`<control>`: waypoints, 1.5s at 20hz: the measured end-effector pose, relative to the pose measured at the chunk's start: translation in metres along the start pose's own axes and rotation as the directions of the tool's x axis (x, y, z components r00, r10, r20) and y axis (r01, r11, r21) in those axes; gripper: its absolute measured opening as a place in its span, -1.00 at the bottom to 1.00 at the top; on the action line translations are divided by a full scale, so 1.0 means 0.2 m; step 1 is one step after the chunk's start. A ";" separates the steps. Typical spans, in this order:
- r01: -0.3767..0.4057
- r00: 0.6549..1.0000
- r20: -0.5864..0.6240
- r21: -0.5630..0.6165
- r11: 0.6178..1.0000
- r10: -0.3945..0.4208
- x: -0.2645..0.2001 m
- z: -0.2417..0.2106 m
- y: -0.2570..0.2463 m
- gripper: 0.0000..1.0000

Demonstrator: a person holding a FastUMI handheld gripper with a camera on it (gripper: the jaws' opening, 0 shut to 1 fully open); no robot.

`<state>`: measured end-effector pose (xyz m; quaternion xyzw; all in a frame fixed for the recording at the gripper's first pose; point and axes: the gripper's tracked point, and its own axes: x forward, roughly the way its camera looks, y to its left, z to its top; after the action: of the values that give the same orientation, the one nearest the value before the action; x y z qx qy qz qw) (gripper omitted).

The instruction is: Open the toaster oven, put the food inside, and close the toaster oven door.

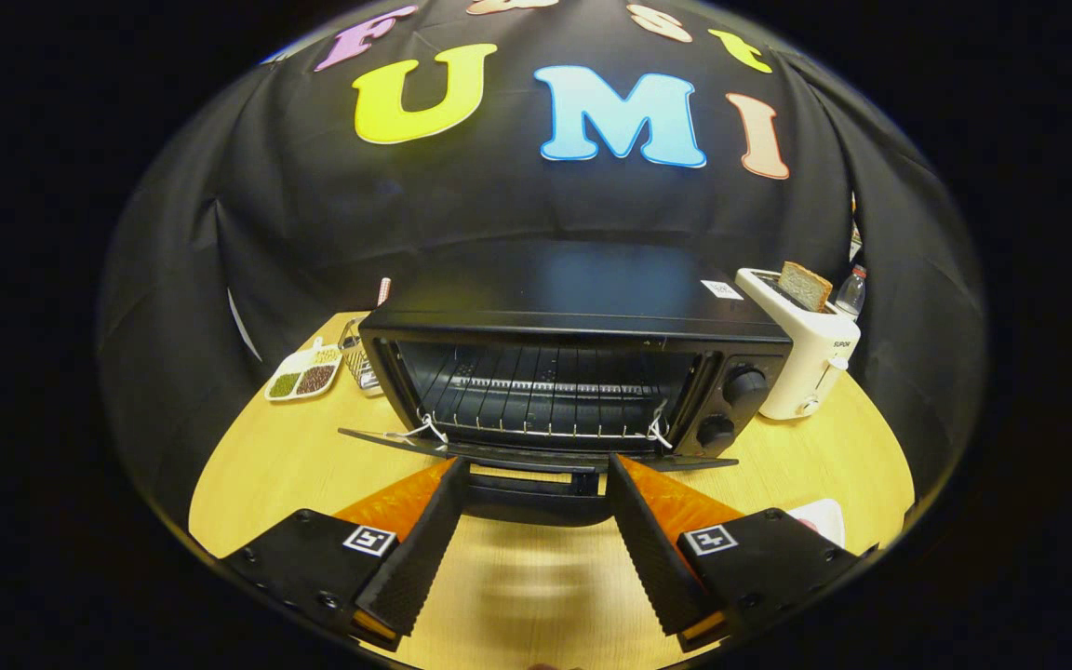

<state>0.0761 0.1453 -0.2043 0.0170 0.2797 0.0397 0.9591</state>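
The toaster oven (573, 372) sits in the middle of the wooden counter (266, 465), right in front of the tongs (536, 470), and its door (536, 447) is already dropped down flat, hanging open toward us. So the opening step looks done, and what is in hand now is getting the food in. The tongs are spread wide with nothing between them; their tips sit at the front edge of the lowered door, one on either side of its handle (536, 486), and I cannot tell whether they touch it.

Inside, the oven is a dark box with a wire rack (545, 386) across the cavity, and nothing lies on that rack yet. Two knobs (743, 386) stand one above the other on its right panel, and white ties show at the two lower corners of the opening, by the hinges.

The next move, as I judge it, calls for backing off the door and fetching the food. A slice of bread (806, 286) stands in the white toaster (801, 349) just right of the oven, and a white plate (823, 517) peeks out by the right finger. To the left of the oven is a divided dish of beans (305, 377).
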 end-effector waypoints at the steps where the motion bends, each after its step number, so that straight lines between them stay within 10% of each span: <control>1: -0.001 1.000 -0.016 -0.003 1.000 0.000 -0.01 -0.04 0.01 0.93; 13: -0.050 0.956 -0.292 -0.057 0.997 0.031 -0.08 -0.64 -0.06 0.93; 30: 0.073 0.968 -0.233 -0.081 0.994 -0.090 -0.45 -0.45 -1.08 0.93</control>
<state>-0.0341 -0.0761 -0.2431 -0.0338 0.3908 0.0121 0.9198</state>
